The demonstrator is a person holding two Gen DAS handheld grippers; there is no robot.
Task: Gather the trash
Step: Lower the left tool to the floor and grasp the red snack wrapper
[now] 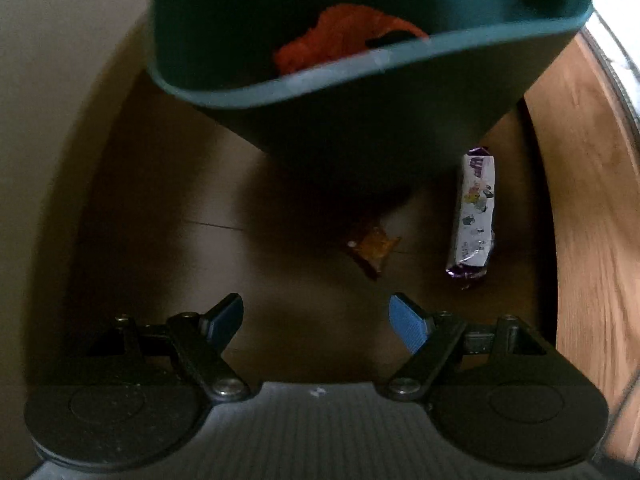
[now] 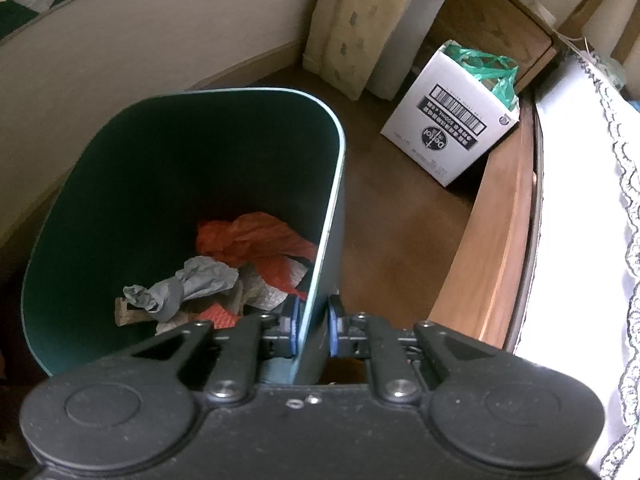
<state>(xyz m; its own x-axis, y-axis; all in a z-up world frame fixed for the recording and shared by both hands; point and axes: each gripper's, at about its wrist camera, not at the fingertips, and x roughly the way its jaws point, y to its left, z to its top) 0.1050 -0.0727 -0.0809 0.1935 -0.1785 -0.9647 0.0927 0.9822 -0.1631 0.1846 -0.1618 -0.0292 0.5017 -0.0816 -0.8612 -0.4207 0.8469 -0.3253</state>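
My right gripper (image 2: pixel 314 330) is shut on the near rim of a dark green trash bin (image 2: pixel 120 208), one pad inside and one outside the wall. The bin holds an orange plastic bag (image 2: pixel 256 240), grey crumpled paper (image 2: pixel 192 284) and other scraps. In the left wrist view the bin (image 1: pixel 360 128) hangs lifted above the floor, orange bag (image 1: pixel 340 40) showing inside. My left gripper (image 1: pixel 316 324) is open and empty above the floor. A small orange wrapper (image 1: pixel 370 246) lies just ahead of it; a white and purple snack wrapper (image 1: pixel 474 212) lies to its right.
A white cardboard box (image 2: pixel 452 136) with a green plastic bag (image 2: pixel 488 68) stands on the wooden floor ahead. A wooden bed frame (image 2: pixel 492 248) with white lace bedding (image 2: pixel 580 240) runs along the right. A beige wall (image 2: pixel 140 40) is on the left.
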